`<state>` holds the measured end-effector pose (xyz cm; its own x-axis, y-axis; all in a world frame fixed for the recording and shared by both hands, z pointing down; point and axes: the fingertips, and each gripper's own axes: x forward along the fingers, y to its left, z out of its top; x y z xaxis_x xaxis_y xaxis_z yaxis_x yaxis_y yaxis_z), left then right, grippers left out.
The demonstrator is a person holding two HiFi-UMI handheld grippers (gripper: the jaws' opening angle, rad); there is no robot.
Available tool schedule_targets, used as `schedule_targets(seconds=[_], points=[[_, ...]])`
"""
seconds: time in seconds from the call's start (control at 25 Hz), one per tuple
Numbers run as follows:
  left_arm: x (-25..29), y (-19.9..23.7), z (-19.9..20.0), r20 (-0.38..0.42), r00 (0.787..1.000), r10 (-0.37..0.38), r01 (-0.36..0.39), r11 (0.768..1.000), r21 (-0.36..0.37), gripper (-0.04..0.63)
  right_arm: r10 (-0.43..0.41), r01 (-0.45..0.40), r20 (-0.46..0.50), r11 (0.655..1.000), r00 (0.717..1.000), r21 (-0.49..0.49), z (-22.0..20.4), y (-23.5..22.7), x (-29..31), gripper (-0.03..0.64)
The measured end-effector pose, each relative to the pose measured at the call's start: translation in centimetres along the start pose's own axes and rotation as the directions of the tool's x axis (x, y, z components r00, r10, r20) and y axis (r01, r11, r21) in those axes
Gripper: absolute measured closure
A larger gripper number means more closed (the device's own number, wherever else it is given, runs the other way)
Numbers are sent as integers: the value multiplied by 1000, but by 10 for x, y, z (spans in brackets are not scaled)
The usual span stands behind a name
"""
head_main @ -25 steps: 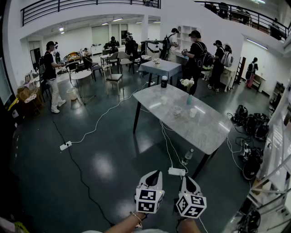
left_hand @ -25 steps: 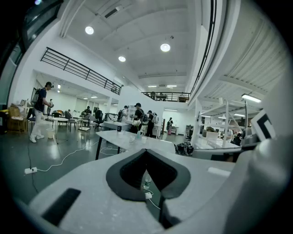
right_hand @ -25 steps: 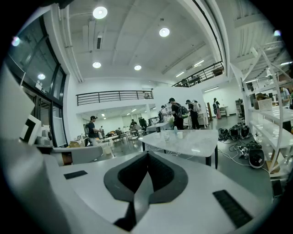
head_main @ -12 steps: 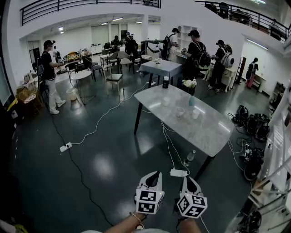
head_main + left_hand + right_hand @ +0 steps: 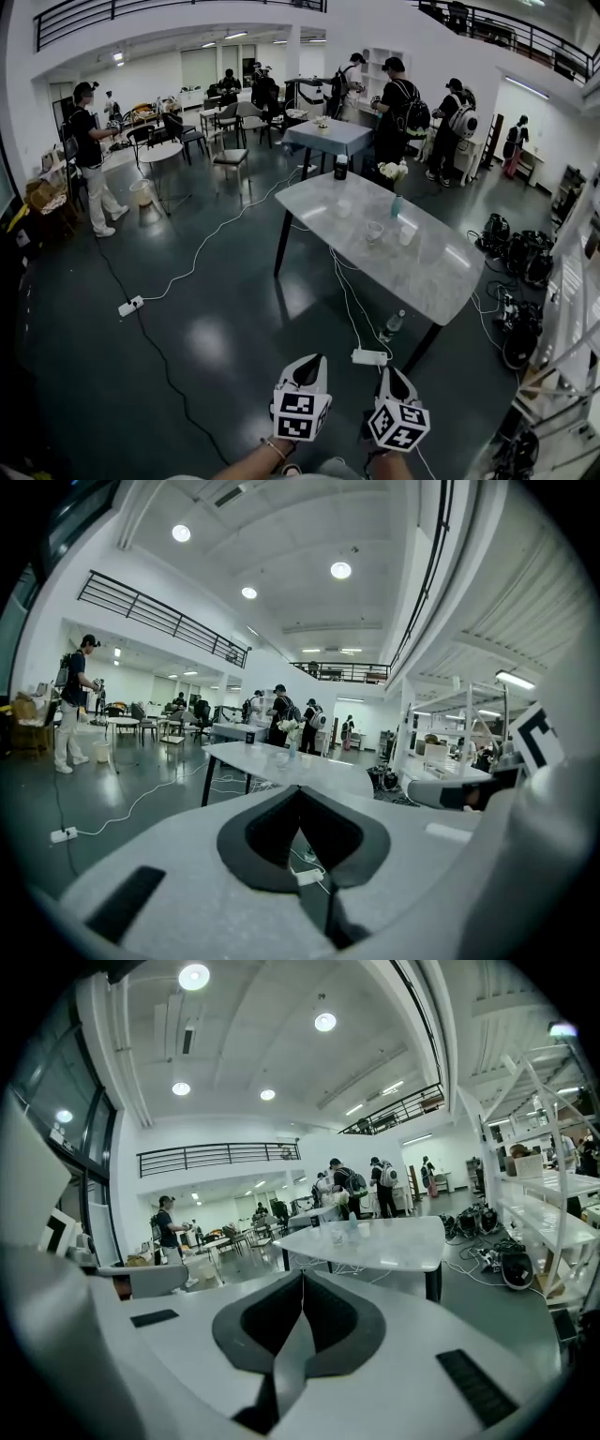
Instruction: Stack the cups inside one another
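- Found the jaws of the left gripper (image 5: 300, 794) pressed together at the tips, with nothing held between them.
- Found the jaws of the right gripper (image 5: 302, 1279) closed just as tightly, also empty.
- Saw both grippers side by side at 6 o'clock in the head view, pointing ahead over the dark floor (image 5: 187, 347), well apart from the tabletop (image 5: 441, 277).
- Placed that marble tabletop at 12 to 1 o'clock from the grippers, standing on dark legs.
- Counted three cups on it, none inside another: a left cup (image 5: 343, 208), a middle cup (image 5: 374, 231) at 4 o'clock from it, and a right cup (image 5: 406, 234) at 3 o'clock from the middle one, near it but apart.
- Could not make out finer detail of the cups, being too small in every view.
- Noted a blue vase (image 5: 396, 206) at about 12 o'clock from the right cup, with white flowers (image 5: 386, 171) above it, and a dark can (image 5: 340, 167) at 12 o'clock from the left cup, by the far edge.
- Picked out a white power strip (image 5: 368, 356) on the floor at 10 o'clock from the right gripper, and a plastic bottle (image 5: 393, 324) at 1 o'clock from the strip, beside a table leg.
- Spotted a second power strip (image 5: 130, 306) on the floor toward 10 o'clock from the left gripper.
- Made out several people (image 5: 394, 108) standing beyond the tabletop at 12 o'clock, and one more person (image 5: 89, 155) at 10 o'clock.
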<state>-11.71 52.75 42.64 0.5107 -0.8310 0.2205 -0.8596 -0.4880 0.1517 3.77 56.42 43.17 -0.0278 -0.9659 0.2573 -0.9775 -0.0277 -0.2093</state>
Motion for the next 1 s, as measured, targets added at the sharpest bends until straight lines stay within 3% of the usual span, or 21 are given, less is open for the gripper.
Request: schedule_targets(seconds=[0.44, 1.0], points=[[52, 30, 2, -9, 1000, 21, -21, 1000, -13, 598, -2, 2, -17, 1000, 1000, -11, 6, -9, 63, 609], [177, 48, 38, -8, 998, 64, -64, 998, -2, 598, 12, -13, -48, 1000, 999, -25, 48, -54, 189, 609]])
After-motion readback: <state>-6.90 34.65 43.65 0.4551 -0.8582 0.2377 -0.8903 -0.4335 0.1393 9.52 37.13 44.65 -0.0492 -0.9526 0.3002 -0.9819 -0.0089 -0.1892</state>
